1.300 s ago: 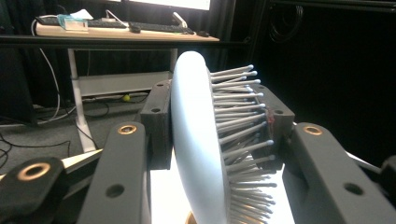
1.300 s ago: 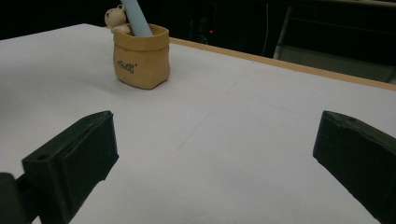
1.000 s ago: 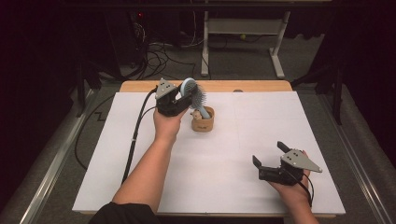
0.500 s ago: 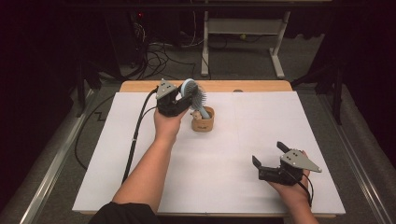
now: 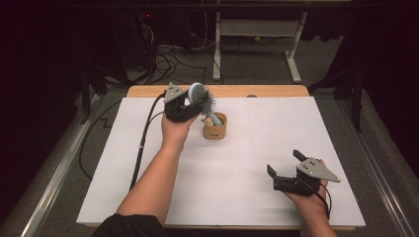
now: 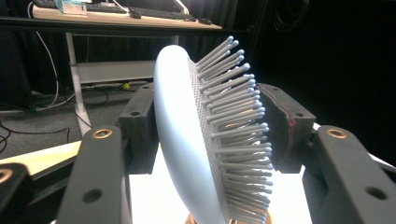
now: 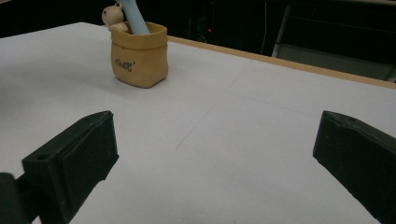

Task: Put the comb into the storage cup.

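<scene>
The hairbrush (image 5: 201, 98) stands handle-down in the small tan pot (image 5: 215, 129), at about twelve o'clock on the white table (image 5: 237, 197). The left gripper (image 5: 190, 104) has just been opening its jaws, which now flank the brush head with slight gaps. At about four o'clock, the right gripper (image 5: 284, 165) rests with jaws spread wide and empty.

Wide table (image 5: 148, 197) with a white top and a bare wood strip along the far edge. Standing on the white, near the far side and a bit left of the middle: a small tan pot (image 5: 215, 129), shaped like a little sack, upright. Dark writing on the pot's side in the right gripper view. Grey floor (image 5: 59, 173) all around.
</scene>
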### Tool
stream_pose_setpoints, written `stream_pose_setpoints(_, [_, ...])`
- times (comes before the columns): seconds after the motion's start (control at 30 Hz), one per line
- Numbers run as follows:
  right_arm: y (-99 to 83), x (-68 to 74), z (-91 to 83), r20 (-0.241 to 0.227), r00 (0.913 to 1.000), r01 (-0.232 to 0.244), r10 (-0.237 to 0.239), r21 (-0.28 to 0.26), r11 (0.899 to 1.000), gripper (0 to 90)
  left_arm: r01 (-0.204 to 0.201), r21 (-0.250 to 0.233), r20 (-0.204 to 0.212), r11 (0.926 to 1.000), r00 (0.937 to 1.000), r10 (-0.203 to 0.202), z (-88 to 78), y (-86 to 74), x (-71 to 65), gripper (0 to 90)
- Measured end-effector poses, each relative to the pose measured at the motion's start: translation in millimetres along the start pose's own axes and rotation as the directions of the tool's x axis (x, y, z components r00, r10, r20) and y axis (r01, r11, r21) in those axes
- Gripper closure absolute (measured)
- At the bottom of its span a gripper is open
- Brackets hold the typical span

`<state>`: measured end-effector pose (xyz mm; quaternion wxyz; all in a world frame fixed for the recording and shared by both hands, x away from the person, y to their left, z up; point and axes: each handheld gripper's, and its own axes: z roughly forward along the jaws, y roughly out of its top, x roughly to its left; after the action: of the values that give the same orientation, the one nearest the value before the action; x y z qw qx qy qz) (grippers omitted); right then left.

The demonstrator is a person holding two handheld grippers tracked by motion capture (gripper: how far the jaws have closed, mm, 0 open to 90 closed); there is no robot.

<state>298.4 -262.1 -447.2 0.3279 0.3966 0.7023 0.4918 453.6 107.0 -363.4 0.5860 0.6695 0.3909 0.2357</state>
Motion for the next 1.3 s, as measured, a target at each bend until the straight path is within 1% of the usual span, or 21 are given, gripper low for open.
stream_pose_setpoints(0.13, [-0.1,-0.1,0.1,0.0,1.0,0.0,0.0,0.0,1.0,0.2,0.007,0.011,-0.009,0.9999,0.9999,-0.006,-0.3,0.0,2.5,39.7])
stream_pose_setpoints(0.23, [-0.1,0.2,0.3,-0.001,1.0,0.0,0.0,0.001,1.0,0.2,0.004,0.024,-0.019,0.9997,0.9998,-0.004,-0.5,-0.4,4.1,35.0])
stream_pose_setpoints(0.37, [-0.2,0.2,0.4,0.0,1.0,-0.001,0.001,0.002,1.0,0.2,-0.005,0.039,-0.028,0.9992,0.9996,0.006,-1.1,-0.7,5.8,32.4])
stream_pose_setpoints(0.43, [-0.3,0.2,0.6,-0.001,1.0,0.0,0.0,0.003,1.0,0.2,-0.012,0.046,-0.029,0.9989,0.9995,0.013,-1.8,-0.8,6.5,31.4])
stream_pose_setpoints(0.63, [-0.8,0.5,1.2,0.0,1.0,0.0,0.0,0.007,1.0,0.2,-0.006,0.062,-0.029,0.9981,0.9995,0.008,-3.9,-0.7,11.0,28.6])
stream_pose_setpoints(0.87, [-1.0,0.4,1.3,0.002,1.0,-0.001,0.001,0.006,1.0,0.2,-0.013,0.072,-0.031,0.9973,0.9994,0.015,-4.6,-1.3,12.8,25.5])
stream_pose_setpoints(1.3, [-0.7,0.4,1.0,0.003,1.0,0.002,-0.002,0.005,1.0,0.2,-0.014,0.08,-0.038,0.9967,0.9991,0.017,-4.8,-5.8,16.1,24.3])
